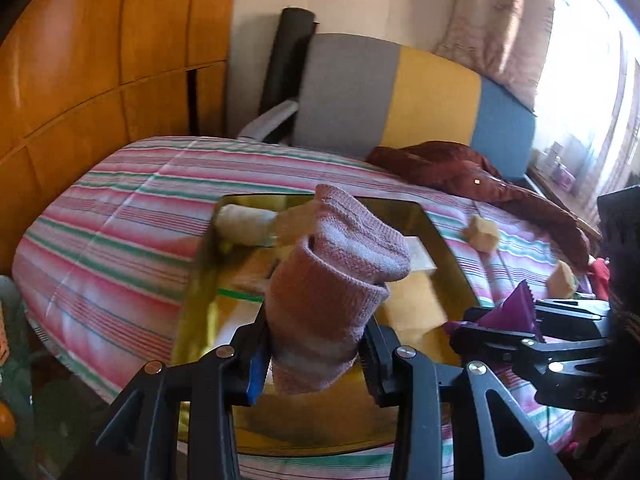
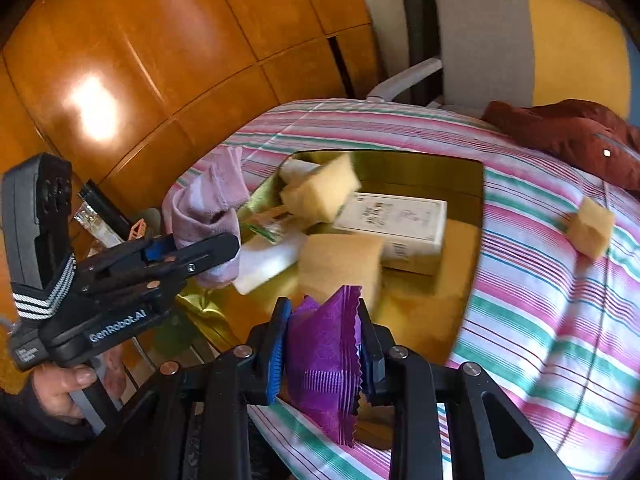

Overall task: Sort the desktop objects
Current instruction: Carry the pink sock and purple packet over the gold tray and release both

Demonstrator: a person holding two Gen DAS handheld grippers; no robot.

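Note:
My left gripper [image 1: 316, 344] is shut on a pink sock [image 1: 336, 280] and holds it above the near edge of a golden tray [image 1: 200, 280]. It also shows in the right wrist view [image 2: 208, 256], with the sock [image 2: 212, 200] at the tray's left side. My right gripper [image 2: 324, 352] is shut on a purple packet [image 2: 324, 364] over the tray's near edge [image 2: 460, 332]; the packet also shows in the left wrist view [image 1: 516, 312]. The tray holds yellow sponges [image 2: 320, 192], a white box [image 2: 396, 216] and a white block [image 2: 268, 260].
The tray lies on a striped pink, green and white cloth [image 2: 540, 312]. Two sponge cubes [image 1: 482, 232] [image 1: 562, 280] lie on the cloth right of the tray. A dark red garment [image 1: 460, 168] lies at the back right. A chair [image 1: 384, 100] and a wooden cabinet [image 1: 100, 52] stand behind.

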